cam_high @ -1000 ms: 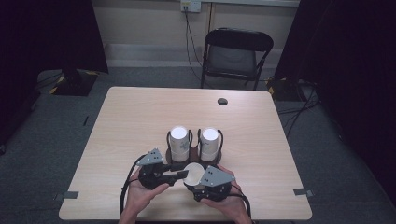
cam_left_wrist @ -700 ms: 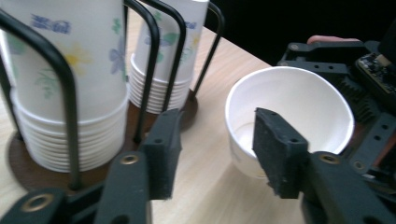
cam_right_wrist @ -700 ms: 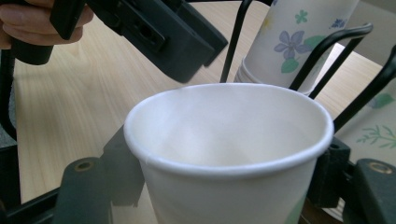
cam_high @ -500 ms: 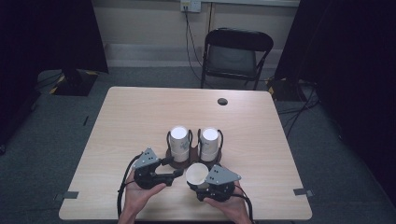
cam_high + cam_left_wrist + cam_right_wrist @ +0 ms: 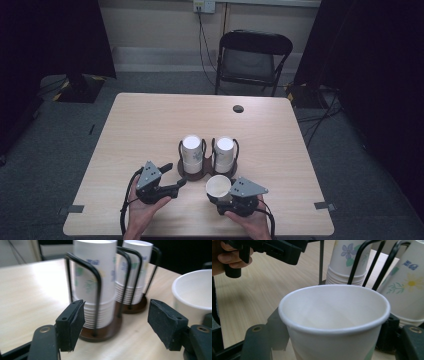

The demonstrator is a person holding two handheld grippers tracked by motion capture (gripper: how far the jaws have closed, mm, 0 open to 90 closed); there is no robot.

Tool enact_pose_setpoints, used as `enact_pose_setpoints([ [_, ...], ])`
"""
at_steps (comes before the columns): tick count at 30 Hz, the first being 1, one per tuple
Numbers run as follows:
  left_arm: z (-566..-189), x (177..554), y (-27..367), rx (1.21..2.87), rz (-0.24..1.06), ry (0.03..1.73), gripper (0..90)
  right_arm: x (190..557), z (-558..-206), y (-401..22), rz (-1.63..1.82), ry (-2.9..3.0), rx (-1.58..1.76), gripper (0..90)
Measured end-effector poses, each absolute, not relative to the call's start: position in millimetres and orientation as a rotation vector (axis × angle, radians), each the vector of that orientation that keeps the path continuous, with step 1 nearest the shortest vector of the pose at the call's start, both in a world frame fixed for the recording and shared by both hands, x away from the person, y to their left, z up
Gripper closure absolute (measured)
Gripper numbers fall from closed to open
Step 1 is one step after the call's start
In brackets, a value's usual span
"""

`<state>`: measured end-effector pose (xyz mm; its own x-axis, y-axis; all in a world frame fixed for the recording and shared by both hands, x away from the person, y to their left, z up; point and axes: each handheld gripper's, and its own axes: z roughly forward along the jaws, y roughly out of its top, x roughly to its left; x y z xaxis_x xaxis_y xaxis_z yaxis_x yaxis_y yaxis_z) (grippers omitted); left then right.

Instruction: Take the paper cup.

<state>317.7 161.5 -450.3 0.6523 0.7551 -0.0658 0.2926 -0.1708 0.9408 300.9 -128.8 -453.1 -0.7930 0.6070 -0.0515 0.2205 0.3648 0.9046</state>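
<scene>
On a wooden table (image 5: 150,125), two wire holders (image 5: 194,172) each hold a stack of upside-down paper cups (image 5: 192,152). The right tongs (image 5: 220,192) clasp a single empty paper cup (image 5: 218,186), upright, just beside the holders. The left tongs (image 5: 172,179) have just been opening, with nothing between them.

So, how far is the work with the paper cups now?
Done: one paper cup is out of the stacks, upright, mouth up. In hand: the right gripper holds it; the left gripper, jaws just opened, holds nothing. Left: probably setting the cup down.
</scene>
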Motion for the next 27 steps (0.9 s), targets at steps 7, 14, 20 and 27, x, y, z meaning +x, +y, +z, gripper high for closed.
enact_pose_setpoints([
  [7,-459,315,172,1.717,0.551,0.877,21.0,301,-452,-141,1.421,2.221,0.768,29.3],
  [14,-466,313,177,1.688,0.555,0.892,15.6,302,-452,-153,1.439,2.187,0.821,29.5],
  [20,-474,311,177,1.692,0.574,0.894,15.4,304,-449,-161,1.434,2.162,0.855,29.5],
  [27,-483,310,181,1.662,0.551,0.905,15.4,307,-445,-173,1.422,2.118,0.91,29.7],
])
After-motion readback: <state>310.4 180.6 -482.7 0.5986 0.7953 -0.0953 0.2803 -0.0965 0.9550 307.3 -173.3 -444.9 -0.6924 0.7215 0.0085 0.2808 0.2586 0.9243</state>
